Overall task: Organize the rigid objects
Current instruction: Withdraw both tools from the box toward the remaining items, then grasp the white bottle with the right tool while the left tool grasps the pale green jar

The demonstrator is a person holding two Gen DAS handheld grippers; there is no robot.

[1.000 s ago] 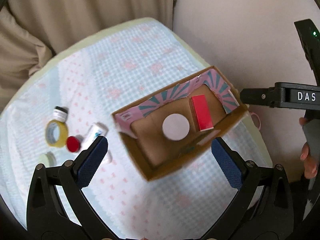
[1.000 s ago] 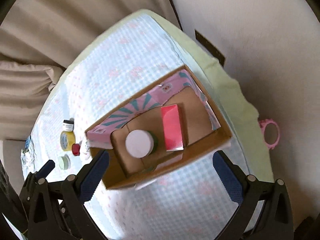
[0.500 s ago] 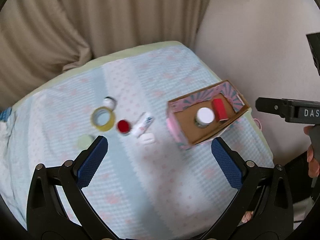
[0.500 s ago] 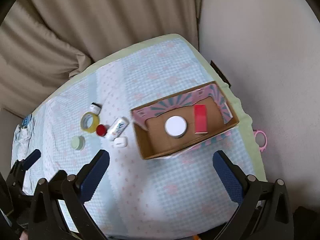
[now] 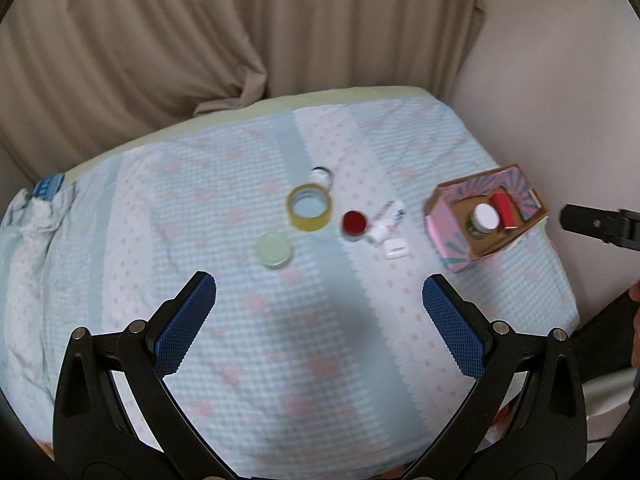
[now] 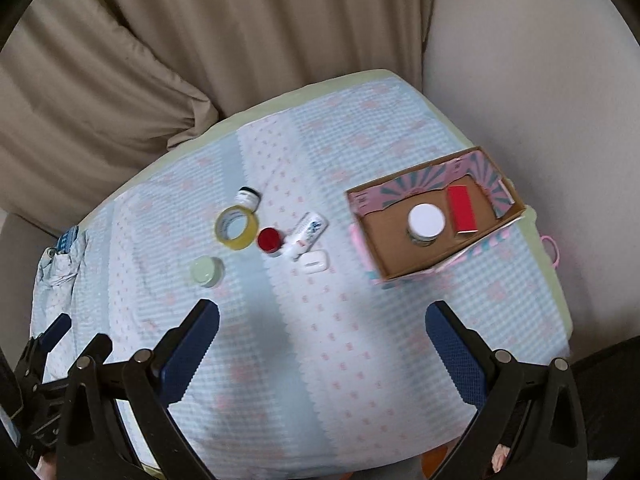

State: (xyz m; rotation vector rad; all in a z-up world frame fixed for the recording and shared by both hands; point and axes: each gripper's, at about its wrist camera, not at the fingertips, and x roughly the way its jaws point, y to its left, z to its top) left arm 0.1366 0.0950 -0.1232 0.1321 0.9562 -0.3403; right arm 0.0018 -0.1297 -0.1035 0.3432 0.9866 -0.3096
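A cardboard box (image 6: 404, 258) with pink and teal flaps sits at the table's right; it also shows in the left wrist view (image 5: 452, 240). It holds a white-lidded jar (image 6: 426, 220) and a red box (image 6: 461, 209). Loose left of it lie a yellow tape roll (image 6: 237, 227), a small dark-capped bottle (image 6: 247, 196), a red-lidded jar (image 6: 269, 240), a white tube (image 6: 307, 234), a small white case (image 6: 315, 262) and a pale green lid (image 6: 206, 271). My left gripper (image 5: 318, 322) and right gripper (image 6: 322, 344) are open and empty, high above the table's near side.
The table wears a light blue and pink patterned cloth (image 6: 320, 340). Beige curtains (image 6: 200, 40) hang behind, a pale wall (image 6: 540, 80) stands at the right. A pink ring (image 6: 551, 249) hangs past the right edge. A blue checked cloth (image 6: 66, 240) lies at the left edge.
Both grippers have pulled back and up from the box, so the whole table and the loose objects have come into view. Both stay open and empty.
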